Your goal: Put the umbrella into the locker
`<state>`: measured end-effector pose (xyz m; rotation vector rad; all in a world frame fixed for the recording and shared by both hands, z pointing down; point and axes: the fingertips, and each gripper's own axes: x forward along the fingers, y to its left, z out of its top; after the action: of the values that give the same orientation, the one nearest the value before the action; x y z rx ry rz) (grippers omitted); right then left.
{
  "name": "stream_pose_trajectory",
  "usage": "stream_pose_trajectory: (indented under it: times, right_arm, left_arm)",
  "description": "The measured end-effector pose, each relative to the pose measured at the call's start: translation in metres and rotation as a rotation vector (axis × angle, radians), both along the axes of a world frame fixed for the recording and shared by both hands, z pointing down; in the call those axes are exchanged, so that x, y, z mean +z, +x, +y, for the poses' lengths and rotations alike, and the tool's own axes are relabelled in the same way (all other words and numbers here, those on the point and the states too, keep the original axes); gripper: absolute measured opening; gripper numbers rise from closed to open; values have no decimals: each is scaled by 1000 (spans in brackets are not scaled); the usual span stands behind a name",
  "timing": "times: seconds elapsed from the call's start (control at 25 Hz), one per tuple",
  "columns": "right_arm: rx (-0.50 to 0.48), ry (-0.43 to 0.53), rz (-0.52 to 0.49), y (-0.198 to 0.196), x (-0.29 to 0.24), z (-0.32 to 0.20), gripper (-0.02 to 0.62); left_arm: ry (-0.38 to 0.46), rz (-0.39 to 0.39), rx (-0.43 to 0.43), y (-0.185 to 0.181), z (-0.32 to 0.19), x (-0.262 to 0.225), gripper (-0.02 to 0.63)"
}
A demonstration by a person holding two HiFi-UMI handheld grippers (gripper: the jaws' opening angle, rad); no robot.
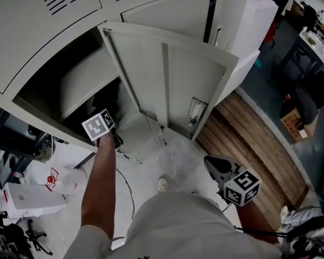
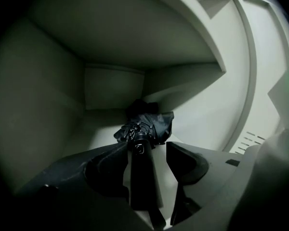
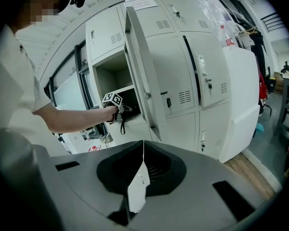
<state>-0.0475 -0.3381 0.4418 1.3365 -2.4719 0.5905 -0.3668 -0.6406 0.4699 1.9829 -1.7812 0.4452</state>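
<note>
The folded black fabric umbrella (image 2: 151,124) lies in the grey metal locker (image 2: 111,85), at twelve o'clock of the left gripper (image 2: 148,148), whose jaws stand wide either side of its handle (image 2: 143,177); the right gripper (image 3: 143,146) is closed and empty

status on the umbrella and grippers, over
Left gripper jaws open. Right gripper shut, empty. Black folded umbrella inside grey metal locker, handle between left jaws. Nothing blocking.

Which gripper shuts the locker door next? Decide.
Right, probably: right gripper is empty near the free edge of the grey metal locker door; left gripper is inside, open around the black folded umbrella.
</note>
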Motion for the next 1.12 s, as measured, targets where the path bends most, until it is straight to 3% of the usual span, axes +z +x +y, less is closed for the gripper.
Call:
stream_pose_trajectory:
  times: [0.24,0.68,1.12]
  right_arm:
    - [-68,15,-1,11,-3,9,17]
    - [-238,24,5,21,2,45,17]
    - [-318,63,4,41,-1,86,17]
  left_arm:
    - [58,-13,-24,4,37,-26,249]
    - [86,61,12,45,150,-49,239]
    - [99,157,66,100,293,-48,14]
